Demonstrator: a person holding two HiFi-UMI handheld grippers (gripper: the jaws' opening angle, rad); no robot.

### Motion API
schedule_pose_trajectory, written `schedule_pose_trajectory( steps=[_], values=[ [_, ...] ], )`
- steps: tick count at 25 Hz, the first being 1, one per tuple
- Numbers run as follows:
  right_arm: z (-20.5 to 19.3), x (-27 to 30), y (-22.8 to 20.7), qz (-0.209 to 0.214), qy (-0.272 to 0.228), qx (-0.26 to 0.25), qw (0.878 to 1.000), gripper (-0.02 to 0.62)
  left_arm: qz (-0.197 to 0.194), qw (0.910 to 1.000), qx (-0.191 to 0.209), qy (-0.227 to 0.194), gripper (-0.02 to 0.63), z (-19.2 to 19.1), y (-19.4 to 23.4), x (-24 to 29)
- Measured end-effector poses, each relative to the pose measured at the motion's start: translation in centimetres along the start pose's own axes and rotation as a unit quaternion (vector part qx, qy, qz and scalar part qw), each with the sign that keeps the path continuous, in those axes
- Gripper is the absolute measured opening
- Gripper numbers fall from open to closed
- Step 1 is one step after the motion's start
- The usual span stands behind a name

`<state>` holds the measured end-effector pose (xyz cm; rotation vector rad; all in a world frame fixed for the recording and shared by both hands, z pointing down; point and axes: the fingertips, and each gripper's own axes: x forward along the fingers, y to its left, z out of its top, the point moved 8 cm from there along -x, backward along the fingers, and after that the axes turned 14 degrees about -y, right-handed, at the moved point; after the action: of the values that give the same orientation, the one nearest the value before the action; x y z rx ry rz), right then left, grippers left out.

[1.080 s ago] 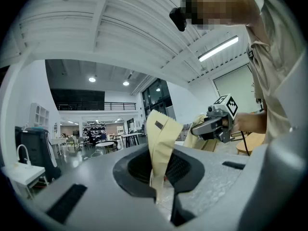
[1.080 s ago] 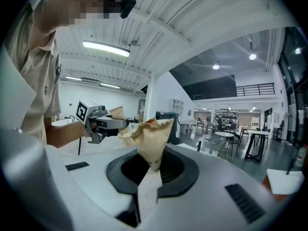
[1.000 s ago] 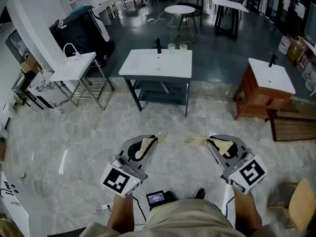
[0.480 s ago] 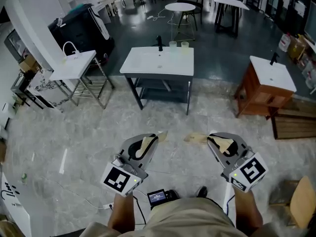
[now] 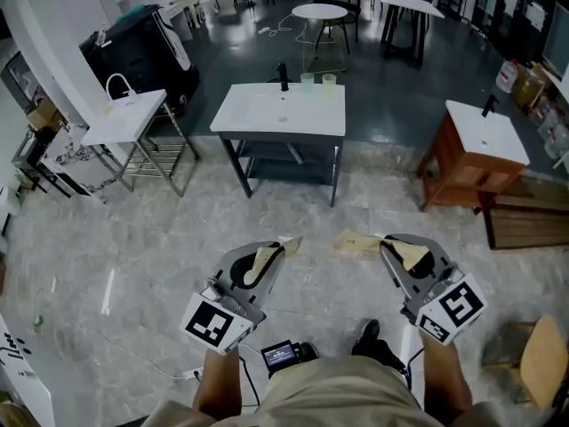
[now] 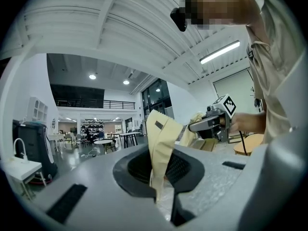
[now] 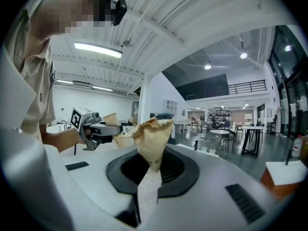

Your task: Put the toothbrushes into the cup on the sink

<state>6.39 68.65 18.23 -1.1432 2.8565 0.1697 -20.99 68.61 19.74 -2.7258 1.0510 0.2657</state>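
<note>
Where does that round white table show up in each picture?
Head view: round table, top centre, beyond the sink.
Left gripper view: round table, small, left of centre.
Right gripper view: round table, right of centre.
Shared landmark: the black-legged table beside it.

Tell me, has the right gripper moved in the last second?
Yes, slightly: the right gripper has drifted rightward, toward the wooden sink cabinet.
</note>
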Motion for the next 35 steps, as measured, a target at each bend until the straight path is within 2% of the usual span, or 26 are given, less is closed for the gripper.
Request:
schedule_pose_trajectory(
  steps=[4,9,20,24,29,35],
  values=[
    [0.1,-0.6,-3.8,-0.015,-0.008,-0.005,1.0,0.034,0.004,1.0,0.002,0.005,0.032,-0.7,0.0,2.3],
    [0.4,-1.9,-10.8,-0.025,-0.02,-0.009,0.999,0.034,0.017,0.9997,0.017,0.01,0.032,-1.2,-0.7,7.2],
    [-2.0,-5.7,-31.9,0.032,-0.026,0.015,0.999,0.032,0.057,0.9971,0.029,0.042,0.032,-6.2,-5.6,27.3],
    [-2.1,-7.2,-38.0,0.051,-0.032,0.018,0.998,0.033,0.069,0.9956,0.035,0.053,0.032,-7.3,-7.8,33.2],
    [-3.0,-8.1,-42.4,0.06,-0.039,0.032,0.997,0.033,0.075,0.9948,0.04,0.056,0.032,-7.5,-9.2,37.6],
    [-5.4,-6.6,-45.3,0.066,-0.028,0.049,0.996,0.034,0.081,0.9935,0.034,0.073,0.032,-10.3,-7.4,39.8]
  ],
)
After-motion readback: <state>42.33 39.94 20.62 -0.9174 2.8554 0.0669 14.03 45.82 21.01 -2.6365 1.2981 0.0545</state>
